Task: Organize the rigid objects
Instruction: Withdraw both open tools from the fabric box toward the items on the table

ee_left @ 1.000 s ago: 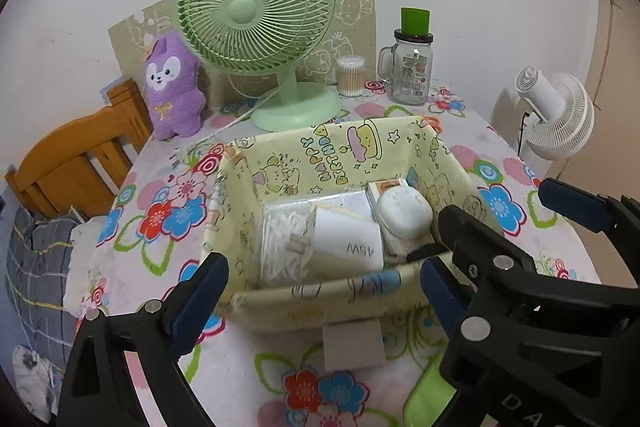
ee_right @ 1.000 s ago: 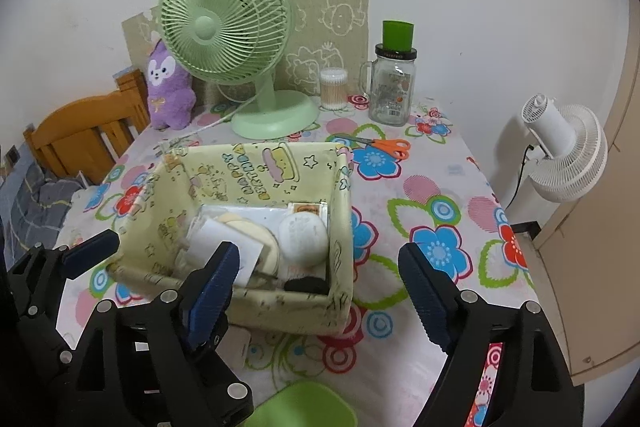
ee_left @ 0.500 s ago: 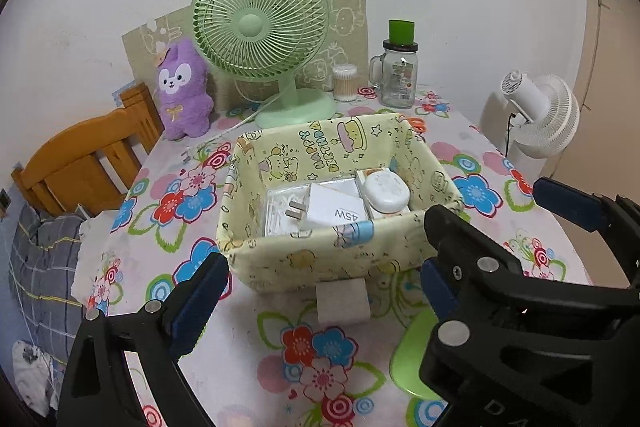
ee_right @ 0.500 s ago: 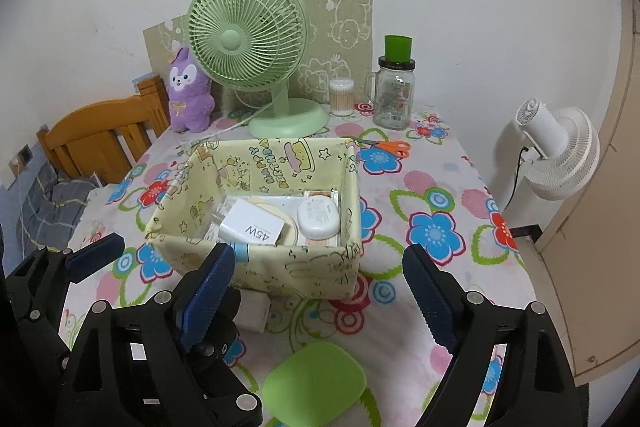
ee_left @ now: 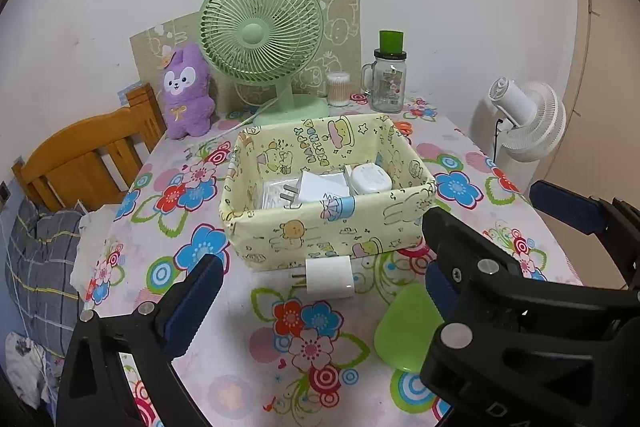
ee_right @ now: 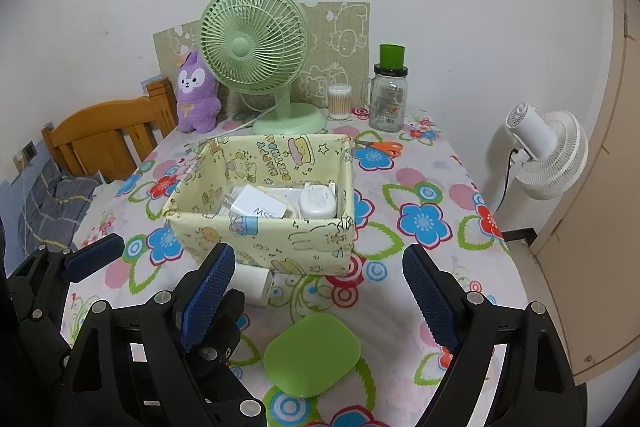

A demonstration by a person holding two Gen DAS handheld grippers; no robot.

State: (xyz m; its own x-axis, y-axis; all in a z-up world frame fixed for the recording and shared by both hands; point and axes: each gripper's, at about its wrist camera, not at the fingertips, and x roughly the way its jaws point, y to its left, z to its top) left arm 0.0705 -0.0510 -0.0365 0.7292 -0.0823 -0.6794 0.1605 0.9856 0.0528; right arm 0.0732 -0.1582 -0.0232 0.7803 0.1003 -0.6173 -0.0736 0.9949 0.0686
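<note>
Both tongs gape empty over the flowered tablecloth [ee_left: 320,347].

The left gripper [ee_left: 316,291], its jaws just widened, and the right gripper [ee_right: 320,287] hold nothing. One soft, boxy fabric bin [ee_left: 320,227] holds a glossy white charger [ee_left: 320,187] and a rounded white case [ee_left: 370,179]. In front lie one white plug cube [ee_left: 330,275], touching the bin, and one smooth green rounded-square case [ee_right: 312,355].

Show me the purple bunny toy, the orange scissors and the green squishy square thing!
purple bunny toy [ee_left: 186,95], left wrist view, on its belly.
orange scissors [ee_right: 389,147], right wrist view, on a handle loop.
green square thing [ee_right: 312,355], right wrist view, on its top.
</note>
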